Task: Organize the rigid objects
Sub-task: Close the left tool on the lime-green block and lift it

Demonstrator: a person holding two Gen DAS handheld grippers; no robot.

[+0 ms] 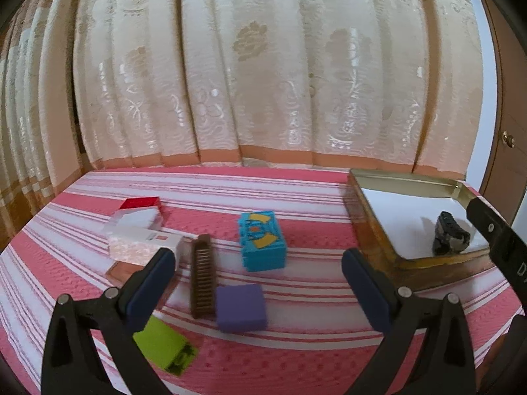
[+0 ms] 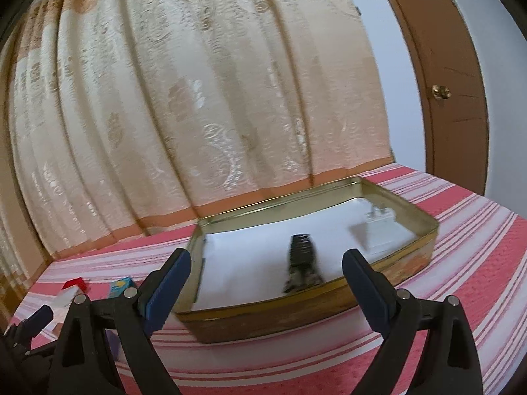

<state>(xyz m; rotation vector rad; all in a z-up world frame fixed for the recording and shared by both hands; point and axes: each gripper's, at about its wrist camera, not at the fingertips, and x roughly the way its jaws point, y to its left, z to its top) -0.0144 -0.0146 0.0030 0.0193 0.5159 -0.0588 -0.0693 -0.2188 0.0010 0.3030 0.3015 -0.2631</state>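
Both tools hang empty over the pink-and-white striped bedspread (image 1: pixel 296 355), which suggests a sorting job caught between picks. The left gripper (image 1: pixel 258 260) has its blue-padded fingers spread wide apart with nothing between them, and it faces the loose cluster at the left of the bed, probably lining up on one of the pieces there. The right gripper (image 2: pixel 266 261) is likewise wide open and empty, poised just in front of the near rim of the shallow gold-rimmed rectangular metal tin (image 2: pixel 329 299), which sits at the right of the bed and seems to be the collecting place. Inside it, on the white lining, lie a small black ribbed object (image 2: pixel 301 263), blurred so its kind is unclear, near the front wall, and a white boxy item (image 2: pixel 378 227) toward the far right corner. Still outside the tin are a blue printed cube-like box (image 1: pixel 262 245), a purple square block (image 1: pixel 241 307) just in front of it, a brown ridged comb-like bar (image 1: pixel 201 278) touching the block's left side, a lime-green box with a black print (image 1: pixel 164 345) nearest the camera, partly behind the left finger, and white and red cartons (image 1: pixel 141 227) farther left. All look hard-edged and easy to pinch across flat faces.
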